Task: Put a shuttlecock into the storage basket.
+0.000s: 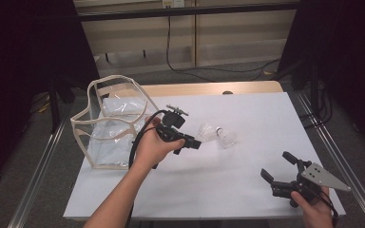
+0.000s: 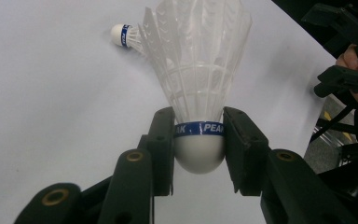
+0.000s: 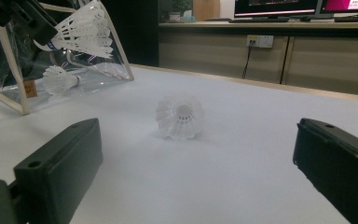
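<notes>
While the high view looks down on the white-covered table (image 1: 228, 190), the left gripper (image 1: 196, 143) sits near its centre with a white feathered shuttlecock (image 1: 206, 131) at its tip, a second white shuttlecock (image 1: 226, 137) lying just beside at three o'clock, and a clear plastic bag with cream piping (image 1: 109, 124) standing open at nine o'clock; the right gripper (image 1: 278, 170) waits at five o'clock with its jaws spread and nothing between them. Seen from the left gripper view, the jaws are clamped on the shuttlecock's (image 2: 199, 93) rounded white cork, just at its blue printed band, the translucent skirt fanning toward twelve o'clock, lifted off the sheet by the look of it. Seen from the right gripper view, the other shuttlecock (image 3: 179, 116) lies on its side dead ahead, and a third one (image 3: 59, 80) already rests inside the bag (image 3: 116, 70) at ten o'clock. Judging by this, the carrying step is in hand; next calls for swinging the held shuttlecock over the bag's mouth and releasing it.
</notes>
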Available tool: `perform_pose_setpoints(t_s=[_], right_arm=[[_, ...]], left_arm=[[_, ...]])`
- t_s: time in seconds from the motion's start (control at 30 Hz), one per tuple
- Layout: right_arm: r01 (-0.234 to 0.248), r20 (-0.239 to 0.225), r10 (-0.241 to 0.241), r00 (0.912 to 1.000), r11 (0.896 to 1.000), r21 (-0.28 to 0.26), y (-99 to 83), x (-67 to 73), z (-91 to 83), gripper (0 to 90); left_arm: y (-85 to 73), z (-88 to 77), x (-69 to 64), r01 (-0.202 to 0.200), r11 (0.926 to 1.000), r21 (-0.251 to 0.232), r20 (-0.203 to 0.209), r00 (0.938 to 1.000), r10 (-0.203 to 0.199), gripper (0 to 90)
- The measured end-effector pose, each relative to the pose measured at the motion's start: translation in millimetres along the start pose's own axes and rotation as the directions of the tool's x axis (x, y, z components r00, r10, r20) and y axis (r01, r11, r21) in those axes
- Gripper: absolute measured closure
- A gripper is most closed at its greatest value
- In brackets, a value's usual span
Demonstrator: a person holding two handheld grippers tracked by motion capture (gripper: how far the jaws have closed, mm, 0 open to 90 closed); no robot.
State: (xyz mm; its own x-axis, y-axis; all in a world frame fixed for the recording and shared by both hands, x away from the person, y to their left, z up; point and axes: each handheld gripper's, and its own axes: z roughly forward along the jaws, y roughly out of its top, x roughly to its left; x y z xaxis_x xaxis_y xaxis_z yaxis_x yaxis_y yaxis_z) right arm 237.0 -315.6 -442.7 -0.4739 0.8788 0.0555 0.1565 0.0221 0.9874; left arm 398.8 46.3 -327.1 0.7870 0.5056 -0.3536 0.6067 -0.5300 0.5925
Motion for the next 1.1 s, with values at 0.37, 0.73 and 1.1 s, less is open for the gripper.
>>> perform_pose_setpoints(t_s=[0.37, 0.73, 1.1], right_arm=[[-0.001, -0.002, 0.001, 1.0000, 1.000, -0.001, 0.0, 0.0, 0.1, 1.0], [-0.001, -0.003, 0.001, 1.0000, 1.000, 0.000, 0.0, 0.1, 0.3, 1.0], [-0.006, -0.003, 0.006, 1.0000, 1.000, 0.000, 0.2, 0.5, 0.1, 1.0]], left_arm=[[7.0, -7.0, 0.6, 0.001, 1.0000, -0.005, 0.001, 1.0000, -0.001, 65.5], [13.1, -17.2, 2.7, 0.014, 0.9995, -0.029, -0.009, 0.9999, -0.014, 65.6], [16.4, -23.7, 4.1, 0.020, 0.9993, -0.031, -0.020, 0.9996, -0.021, 65.5]])
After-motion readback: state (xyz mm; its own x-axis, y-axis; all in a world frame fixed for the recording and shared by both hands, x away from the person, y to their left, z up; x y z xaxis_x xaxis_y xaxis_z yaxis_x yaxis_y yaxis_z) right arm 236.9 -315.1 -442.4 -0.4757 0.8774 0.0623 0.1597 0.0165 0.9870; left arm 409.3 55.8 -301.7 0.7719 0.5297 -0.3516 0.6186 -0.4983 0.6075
